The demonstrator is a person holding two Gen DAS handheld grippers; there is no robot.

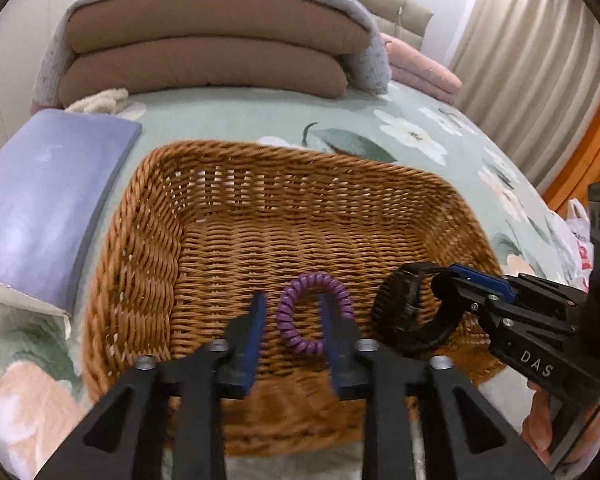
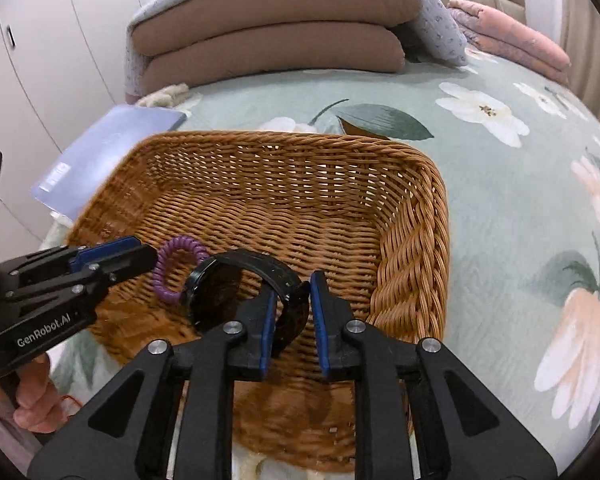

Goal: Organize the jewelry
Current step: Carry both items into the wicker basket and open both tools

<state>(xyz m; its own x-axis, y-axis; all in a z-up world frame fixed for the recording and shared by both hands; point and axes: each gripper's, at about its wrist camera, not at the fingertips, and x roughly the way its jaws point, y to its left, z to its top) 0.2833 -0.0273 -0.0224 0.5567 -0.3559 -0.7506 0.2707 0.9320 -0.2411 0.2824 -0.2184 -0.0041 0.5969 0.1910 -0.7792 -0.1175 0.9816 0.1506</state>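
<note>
- Left wrist view: wicker basket (image 1: 280,152) on the flowered bedspread (image 1: 228,116), with two pieces on its woven floor near the near wall.
- Purple coil bracelet (image 1: 312,280) flat on the basket floor, about midway along the near wall.
- Left gripper (image 1: 294,300) tilted down into the basket from the near side, jaws apart. One blue-padded finger outside the coil, the other with its tip inside the loop, so one side of the coil between the pads. Neither pad pressed on it.
- Black watch (image 1: 396,304) just beside the coil, toward the basket's right wall, face up on edge and strap curled in a loop.
- Right wrist view: right gripper (image 2: 294,286) also angled down into the basket (image 2: 284,138), jaws slightly apart with the watch (image 2: 268,264) strap between them. Clear gap on the right pad's side; strap close against the left pad, though touching or only very near hard to tell from here.
- Coil (image 2: 176,244) to the left of the watch, with the left gripper (image 2: 140,254) over its far edge.
- Hand (image 2: 32,396) on the left gripper's handle, outside the basket's near left corner.
- Pale purple flat box (image 1: 48,184) on the bedspread just left of the basket; folded brown quilt (image 1: 212,40) well behind the basket's far wall.
</note>
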